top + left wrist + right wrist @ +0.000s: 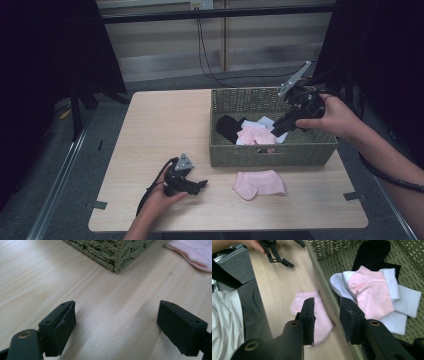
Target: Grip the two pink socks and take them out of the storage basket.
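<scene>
**Right tongs over the basket, one pink sock already out**

Right tongs (286,121) hang above the woven basket (272,152), just over its near wall, jaws parted, nothing between them. In the right gripper view they point down with the near wall between them: outside it lies the pink sock on the worktop (312,312), inside it the pink sock in the basket (369,292), on top of white socks (398,310), with a black sock (372,255) at the far end.

Left tongs (199,186) rest low at the near left of the worktop (160,125), released, jaws wide, empty. Left gripper view shows the basket's near corner (117,255) ahead and the edge of the loose pink sock (192,252) to the right.

Judgement: work in hand looks like pairing pink socks outside the basket; the second is next.

Risks:
- The pink sock overlaps the white ones, so a deep pinch may lift both.
- A descent this close to the wall could catch a jaw on the wicker and drag the basket.
- A shallow grip on soft knit may slip on the lift.
</scene>
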Demonstrator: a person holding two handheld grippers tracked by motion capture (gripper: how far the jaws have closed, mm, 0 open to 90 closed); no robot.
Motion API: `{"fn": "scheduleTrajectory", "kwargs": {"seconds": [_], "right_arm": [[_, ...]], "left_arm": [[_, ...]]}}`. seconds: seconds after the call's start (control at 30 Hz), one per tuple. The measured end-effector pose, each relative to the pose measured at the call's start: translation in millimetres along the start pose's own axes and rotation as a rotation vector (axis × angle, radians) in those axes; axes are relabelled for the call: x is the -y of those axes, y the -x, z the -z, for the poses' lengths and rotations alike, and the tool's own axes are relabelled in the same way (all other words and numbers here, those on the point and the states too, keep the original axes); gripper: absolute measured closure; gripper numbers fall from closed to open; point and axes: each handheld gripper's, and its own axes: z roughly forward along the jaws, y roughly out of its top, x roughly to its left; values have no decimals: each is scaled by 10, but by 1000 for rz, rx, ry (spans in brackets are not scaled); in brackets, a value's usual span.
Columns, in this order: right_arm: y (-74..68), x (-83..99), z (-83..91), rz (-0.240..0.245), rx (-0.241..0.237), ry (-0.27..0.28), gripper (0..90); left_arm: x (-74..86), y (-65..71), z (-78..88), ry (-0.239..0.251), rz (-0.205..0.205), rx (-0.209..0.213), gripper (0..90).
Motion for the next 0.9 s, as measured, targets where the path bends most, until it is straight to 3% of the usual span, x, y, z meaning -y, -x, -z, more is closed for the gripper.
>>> {"fn": "scheduleTrajectory", "kwargs": {"seconds": [0.6,0.9], "right_arm": [[435,-49,-338,-85,109,0,505],[578,-37,-668,-114,104,-23,500]], "left_arm": [[0,0,0,1,1,0,152],[0,-2,1,1,-4,-4,152]]}}
